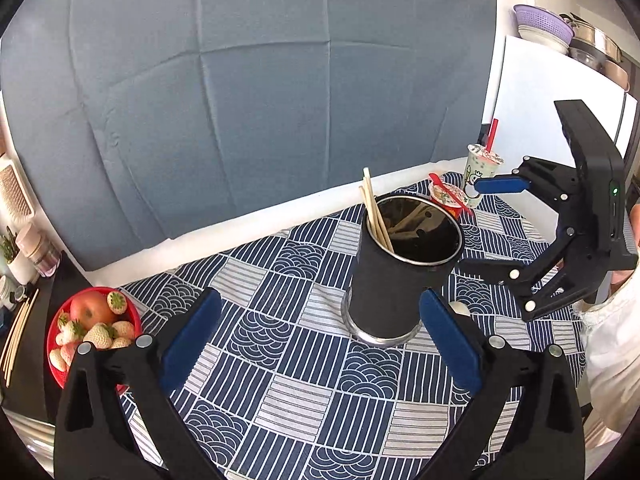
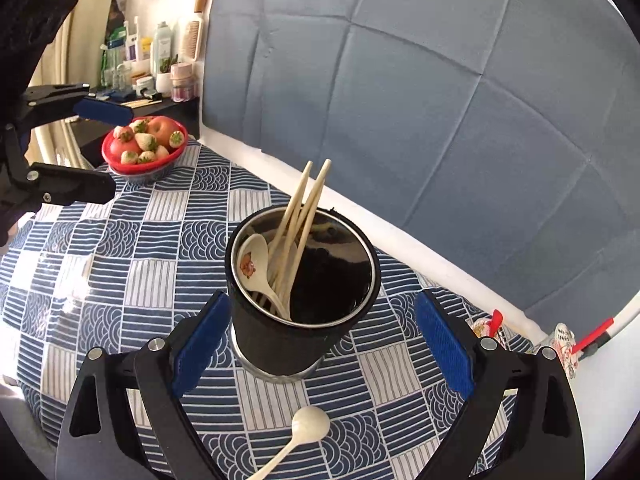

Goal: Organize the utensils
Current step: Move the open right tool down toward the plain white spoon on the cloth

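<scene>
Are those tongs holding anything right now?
No. Both the left tongs and right tongs are open and empty; the spoon lies loose on the tablecloth.

No lettering could be made out; the print on the drink cup was too blurred to read.

Black holder, blue-white patterned tablecloth
</scene>
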{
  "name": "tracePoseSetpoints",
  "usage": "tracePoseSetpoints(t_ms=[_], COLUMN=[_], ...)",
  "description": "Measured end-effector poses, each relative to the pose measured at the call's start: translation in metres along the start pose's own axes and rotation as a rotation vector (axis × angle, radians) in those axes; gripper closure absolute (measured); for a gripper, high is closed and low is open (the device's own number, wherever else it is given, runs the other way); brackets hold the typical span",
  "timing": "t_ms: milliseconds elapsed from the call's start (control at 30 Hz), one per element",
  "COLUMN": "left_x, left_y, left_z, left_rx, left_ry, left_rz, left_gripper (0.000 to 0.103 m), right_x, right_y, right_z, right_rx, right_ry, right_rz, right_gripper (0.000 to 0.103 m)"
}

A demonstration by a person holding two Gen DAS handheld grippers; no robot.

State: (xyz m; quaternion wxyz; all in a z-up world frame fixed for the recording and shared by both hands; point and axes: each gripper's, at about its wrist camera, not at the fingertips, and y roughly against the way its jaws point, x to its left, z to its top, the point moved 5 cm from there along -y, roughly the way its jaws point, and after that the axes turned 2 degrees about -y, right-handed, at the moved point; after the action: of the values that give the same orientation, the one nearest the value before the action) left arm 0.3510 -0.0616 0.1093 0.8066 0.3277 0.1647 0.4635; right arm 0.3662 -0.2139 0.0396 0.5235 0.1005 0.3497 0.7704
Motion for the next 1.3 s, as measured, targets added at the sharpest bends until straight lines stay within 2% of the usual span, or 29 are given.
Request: tracePoseSetpoints(t_ms=[433,633,867,1167,1300], left_x=[0.006,0.007,0.01,0.004,-0.003], left_y=[-0.013,-0.013,-0.026,-0.048,-0.053], left_z=[-0.044,-0.062,-0.09,-0.119,-0.127], left_rx=[0.052,0.053,0.095,0.147,0.163], left_ry=[0.058,0.044,0.074,0.105,0.096], left_rz=[-0.029,-0.001,-0.026,-0.071,-0.094], left_gripper=[0.006,0.006,0.006,0.006,0.006], right_x=[-0.023,-0.026,-0.017,-0.01,-0.007], right_y=[0.006,-0.022,-0.054,-0.079,-0.089], right_z=[-0.051,-0.091,-0.125,-0.15,-0.157], right_rx=[0.061,0.171,0.277,0.365,0.393], right_ry=[-0.113,-0.174,-0.206,-0.205,-0.232], right_rz=[-0.028,-0.051,-0.059,-0.116,-0.092], right_gripper=[0.014,0.014,0.014,0.014,0.014])
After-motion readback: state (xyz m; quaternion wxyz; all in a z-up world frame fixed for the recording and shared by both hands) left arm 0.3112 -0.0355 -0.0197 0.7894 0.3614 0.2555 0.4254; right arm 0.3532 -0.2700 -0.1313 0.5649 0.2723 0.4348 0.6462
